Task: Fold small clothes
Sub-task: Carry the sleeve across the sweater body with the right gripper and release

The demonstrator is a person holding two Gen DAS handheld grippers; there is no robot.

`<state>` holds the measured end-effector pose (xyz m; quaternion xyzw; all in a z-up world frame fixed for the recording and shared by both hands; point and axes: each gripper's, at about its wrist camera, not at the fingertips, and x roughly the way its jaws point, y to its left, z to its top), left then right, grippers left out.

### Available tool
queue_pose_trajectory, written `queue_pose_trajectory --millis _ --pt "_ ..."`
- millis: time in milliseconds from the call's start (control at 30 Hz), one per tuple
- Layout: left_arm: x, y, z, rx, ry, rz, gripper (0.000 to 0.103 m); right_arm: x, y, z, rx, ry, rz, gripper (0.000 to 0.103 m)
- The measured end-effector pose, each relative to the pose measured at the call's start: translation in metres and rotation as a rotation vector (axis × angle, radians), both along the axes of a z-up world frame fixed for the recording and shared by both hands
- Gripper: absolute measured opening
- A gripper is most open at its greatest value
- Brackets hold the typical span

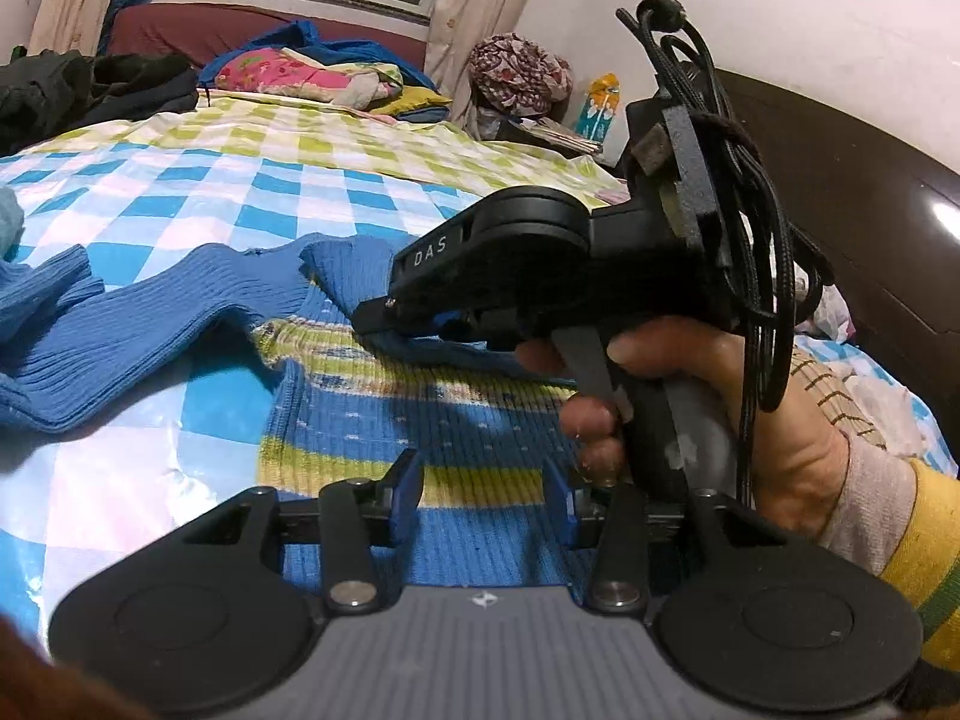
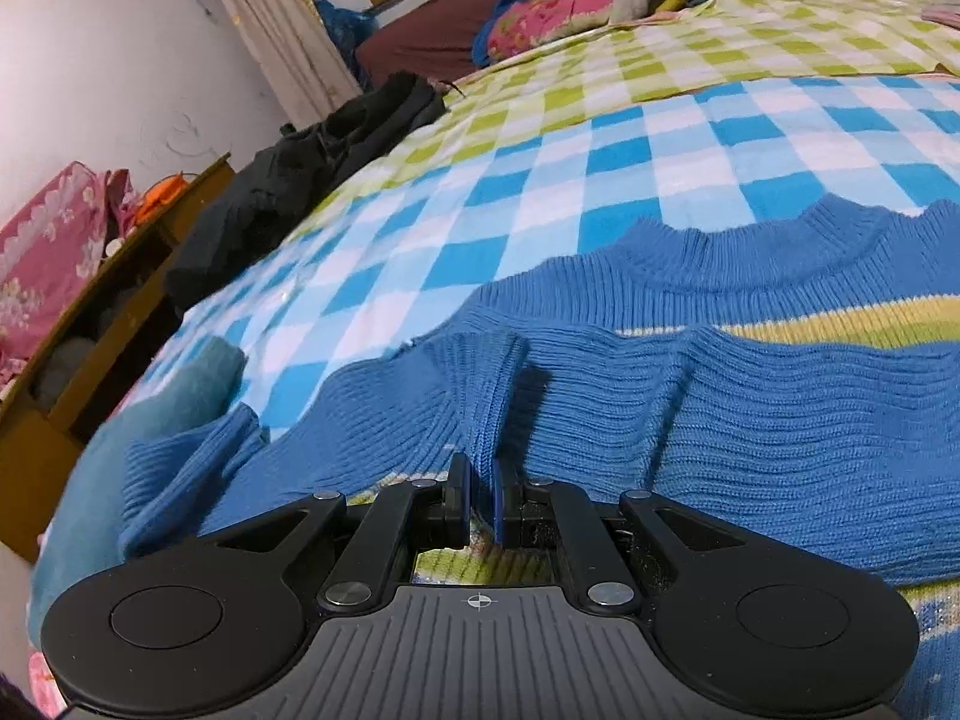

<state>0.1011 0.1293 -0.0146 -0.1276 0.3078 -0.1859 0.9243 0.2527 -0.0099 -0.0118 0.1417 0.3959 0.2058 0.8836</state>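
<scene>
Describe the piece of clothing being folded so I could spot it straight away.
Find the bed with its blue-and-white checked sheet. The sweater lies spread on it, pinched by the right gripper. Unlike the dark clothes at the edge, it is ribbed blue knit with yellow-green stripes.

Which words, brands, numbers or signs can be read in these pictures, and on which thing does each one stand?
"DAS": white letters on the black body of the right tool, seen from the left wrist camera.
The carton beside the bed carries print, too small to read.
No other text is readable in either view.
</scene>
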Motion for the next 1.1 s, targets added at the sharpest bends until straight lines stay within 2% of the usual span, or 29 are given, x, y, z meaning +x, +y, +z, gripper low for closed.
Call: queue_pose_trajectory --millis 133,400,567,667,767,867,933,967,1033,1100 --pt "0.0 0.001 0.002 0.01 -0.013 0.007 0.049 -0.001 0.002 0.003 0.001 0.003 0.058 0.017" --pt "0.004 0.011 0.014 0.036 -0.071 0.092 0.049 -0.024 -0.024 0.026 0.0 -0.061 0.103 0.018" --pt "0.024 0.009 0.024 0.029 -0.095 0.148 0.05 -0.033 -0.074 0.033 -0.067 -0.095 -0.011 0.019" --pt "0.048 -0.004 0.025 0.075 -0.126 0.168 0.05 -0.039 -0.113 0.033 -0.123 -0.114 -0.135 0.021" --pt "0.076 -0.018 0.024 0.118 -0.153 0.176 0.05 -0.044 -0.15 0.029 -0.115 -0.104 -0.236 0.021" --pt "0.106 -0.029 0.014 0.14 -0.12 0.197 0.05 -0.042 -0.177 0.018 -0.141 -0.076 -0.304 0.021" --pt "0.121 -0.034 0.003 0.172 -0.078 0.208 0.05 -0.038 -0.188 0.011 -0.148 -0.057 -0.321 0.012" --pt "0.127 -0.035 -0.003 0.188 -0.053 0.214 0.05 -0.038 -0.194 0.01 -0.139 -0.055 -0.32 0.011" --pt "0.133 -0.037 -0.013 0.216 0.0 0.222 0.049 -0.037 -0.201 0.01 -0.144 -0.059 -0.332 0.008" --pt "0.128 -0.041 -0.015 0.243 -0.012 0.223 0.05 -0.037 -0.205 0.011 -0.17 -0.072 -0.343 0.008"
